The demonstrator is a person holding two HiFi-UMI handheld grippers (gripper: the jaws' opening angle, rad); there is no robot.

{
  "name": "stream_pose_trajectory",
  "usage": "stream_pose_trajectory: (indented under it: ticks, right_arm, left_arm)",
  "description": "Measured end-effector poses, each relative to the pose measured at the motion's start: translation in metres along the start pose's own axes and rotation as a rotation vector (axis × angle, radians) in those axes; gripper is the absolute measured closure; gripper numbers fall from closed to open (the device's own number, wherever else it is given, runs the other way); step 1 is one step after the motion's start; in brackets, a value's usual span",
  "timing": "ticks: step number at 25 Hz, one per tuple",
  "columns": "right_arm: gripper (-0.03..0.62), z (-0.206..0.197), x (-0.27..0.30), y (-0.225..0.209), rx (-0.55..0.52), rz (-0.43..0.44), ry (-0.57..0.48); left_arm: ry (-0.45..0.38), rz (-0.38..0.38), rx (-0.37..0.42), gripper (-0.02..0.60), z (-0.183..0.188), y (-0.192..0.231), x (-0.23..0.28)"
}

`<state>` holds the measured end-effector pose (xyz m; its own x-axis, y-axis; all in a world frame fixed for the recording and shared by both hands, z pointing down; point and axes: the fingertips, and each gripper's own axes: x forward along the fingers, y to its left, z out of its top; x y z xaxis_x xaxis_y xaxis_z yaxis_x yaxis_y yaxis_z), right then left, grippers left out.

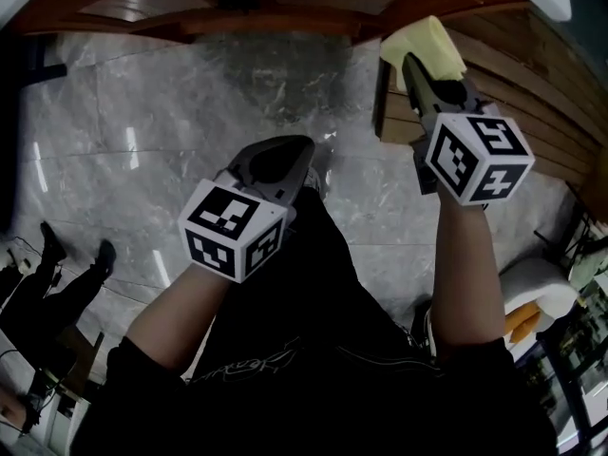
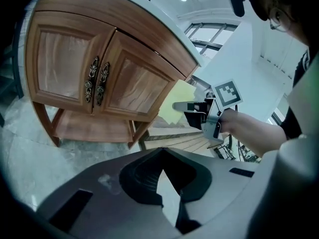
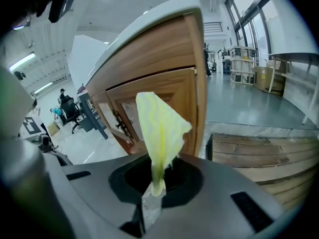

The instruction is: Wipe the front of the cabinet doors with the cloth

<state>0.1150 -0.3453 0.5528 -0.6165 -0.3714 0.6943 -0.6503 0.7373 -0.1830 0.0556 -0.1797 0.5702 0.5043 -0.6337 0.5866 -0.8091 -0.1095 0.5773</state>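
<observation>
A grey marble floor (image 1: 190, 112) is seen below both tools. The yellow cloth (image 3: 160, 128) is clamped upright in the right gripper (image 3: 155, 185), with the cabinet doors (image 3: 187, 96) just ahead and partly hidden behind it. The left gripper (image 2: 162, 152) is held closed on nothing, farther back.

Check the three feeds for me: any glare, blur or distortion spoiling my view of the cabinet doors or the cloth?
Head view: heavy fisheye, dark corners, glare streaks on the marble floor; cloth sharp. Left gripper view: cabinet doors evenly lit and sharp, only bowed. Right gripper view: cloth stands close up, masking part of the doors; windows bright.
</observation>
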Motion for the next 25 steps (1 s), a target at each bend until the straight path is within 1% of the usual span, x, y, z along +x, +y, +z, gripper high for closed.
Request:
stream_pose_trajectory:
  ticks: [5,8,10,16,18,22,25]
  right_arm:
    - [0.553,0.003,0.029,0.054,-0.045,0.076,0.007]
    - [0.553,0.001,0.046,0.082,-0.074,0.117,0.026]
    - [0.553,0.002,0.056,0.097,-0.094,0.132,0.027]
    - [0.553,0.004,0.089,0.129,-0.147,0.167,0.039]
    - [0.553,0.008,0.100,0.134,-0.170,0.163,0.032]
    - [0.553,0.018,0.117,0.133,-0.223,0.108,0.016]
    - [0.553,0.021,0.129,0.130,-0.233,0.079,0.015]
  left_arm:
    - [0.006,0.021,0.013,0.575,-0.001,0.021,-0.027]
    - [-0.015,0.039,-0.020,0.575,0.002,0.036,-0.043]
    - [-0.023,0.046,-0.034,0.575,0.002,0.045,-0.052]
    - [-0.006,0.053,-0.054,0.575,-0.009,0.067,-0.068]
    - [-0.009,0.054,-0.060,0.575,-0.009,0.073,-0.073]
    - [-0.016,0.062,-0.062,0.575,-0.004,0.087,-0.082]
    - [-0.028,0.078,-0.072,0.575,0.001,0.100,-0.088]
